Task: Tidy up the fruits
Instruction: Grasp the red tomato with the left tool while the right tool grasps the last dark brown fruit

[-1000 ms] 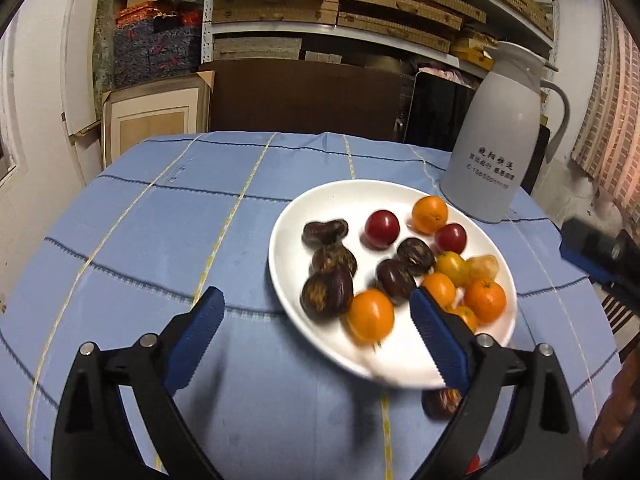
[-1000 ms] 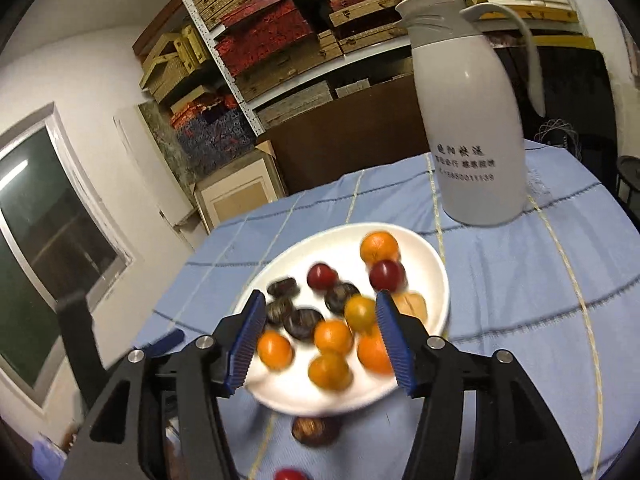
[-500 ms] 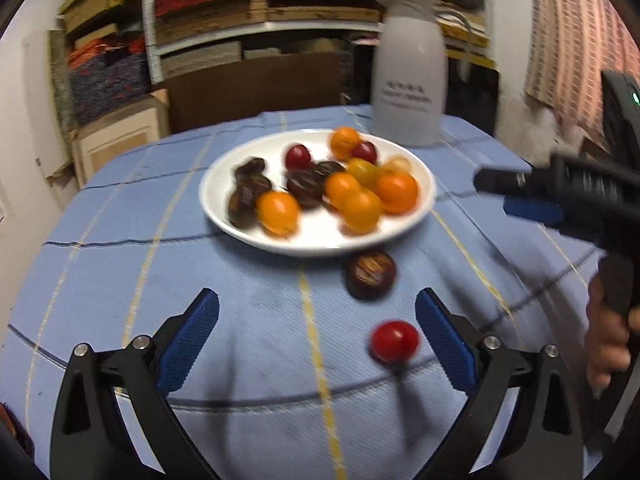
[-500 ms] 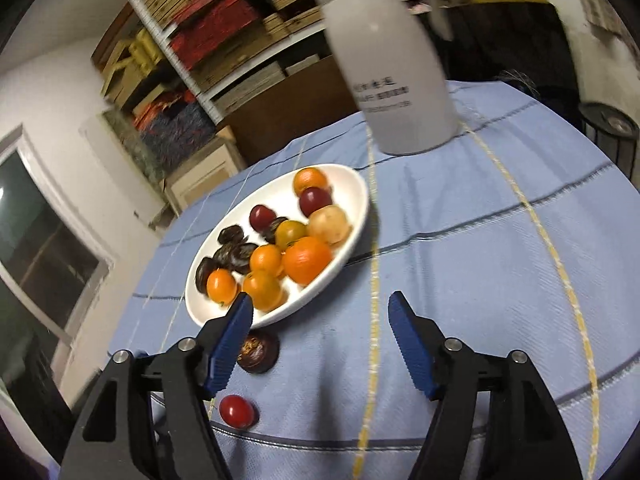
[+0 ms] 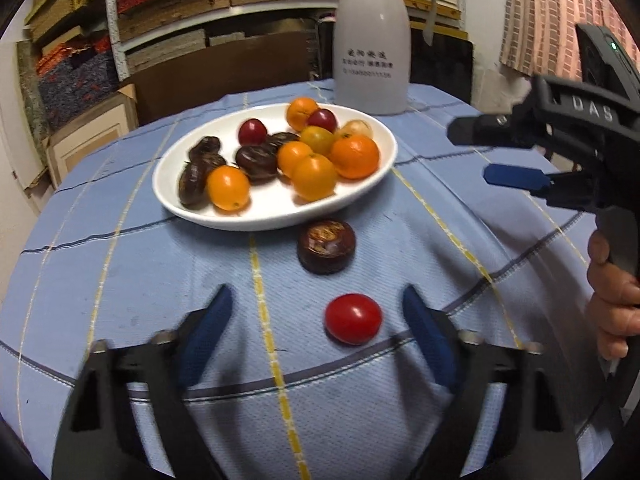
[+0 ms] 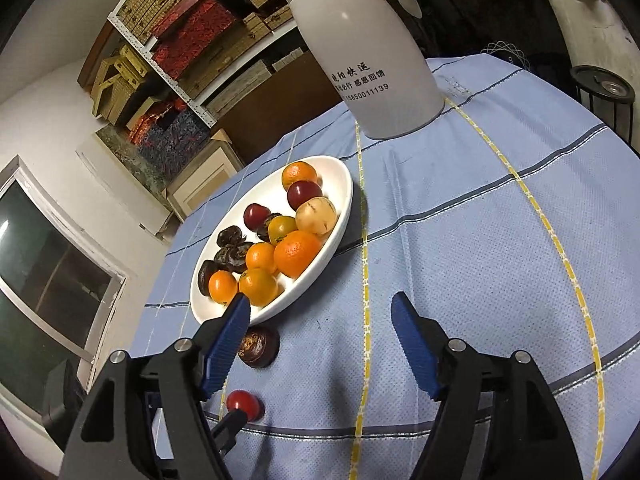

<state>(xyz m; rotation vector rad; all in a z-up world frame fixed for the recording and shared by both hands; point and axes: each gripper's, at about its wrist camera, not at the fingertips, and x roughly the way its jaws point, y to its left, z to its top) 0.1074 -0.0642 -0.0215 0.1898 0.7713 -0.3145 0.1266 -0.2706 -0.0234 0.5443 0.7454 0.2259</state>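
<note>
Now, left view: the left hand-held gripper, jaws just narrowing yet spread and gripping nothing, brackets the red tomato lying on the counter, off the white plate, so pinching it probably comes next. Right view: the right hand-held gripper, jaws just widening and empty, hangs over bare cloth beside that plate; the dark round fruit sits at the plate's near rim.

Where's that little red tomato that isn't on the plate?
The red tomato lies on the blue tablecloth, in front of the white plate, just nearer than the dark round fruit. In the left wrist view it sits between the left gripper fingers, untouched.
</note>
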